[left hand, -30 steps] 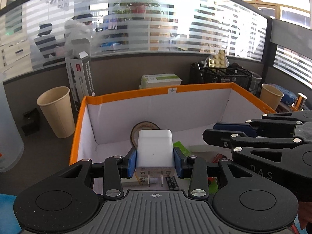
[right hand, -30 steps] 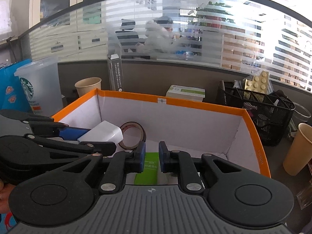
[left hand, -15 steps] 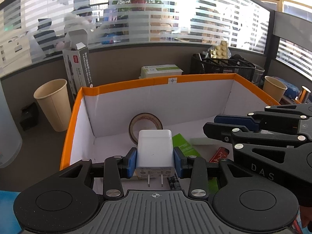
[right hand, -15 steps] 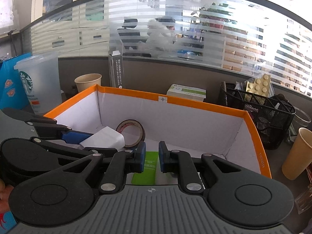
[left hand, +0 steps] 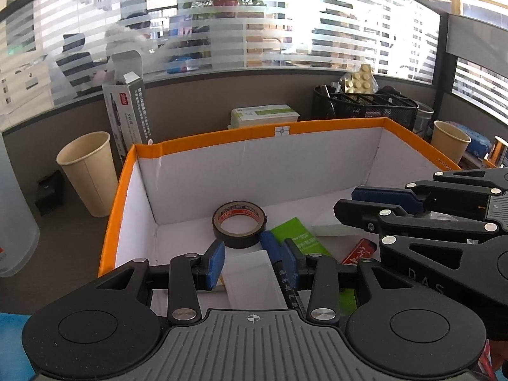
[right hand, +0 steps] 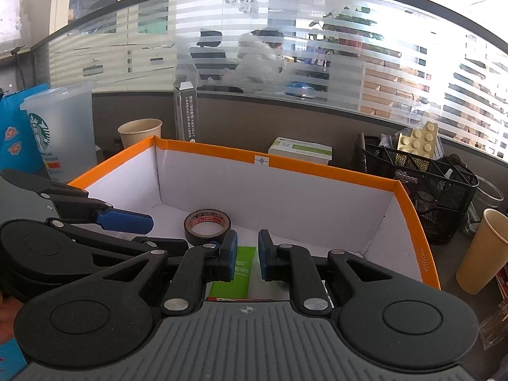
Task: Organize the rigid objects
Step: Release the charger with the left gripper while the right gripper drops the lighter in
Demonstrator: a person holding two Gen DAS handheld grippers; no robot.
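Both claws hang over the box [left hand: 203,138]: left claw [left hand: 252,262] is opening (nothing pinched), right claw [right hand: 247,258] narrow, empty. They could bump.

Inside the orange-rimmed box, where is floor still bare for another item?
Bare floor: the strip between the left wall of the box and the tape roll, and the far-right corner behind the green packet. Crowded: the near middle, where the white charger, pen and red pack lie close together.
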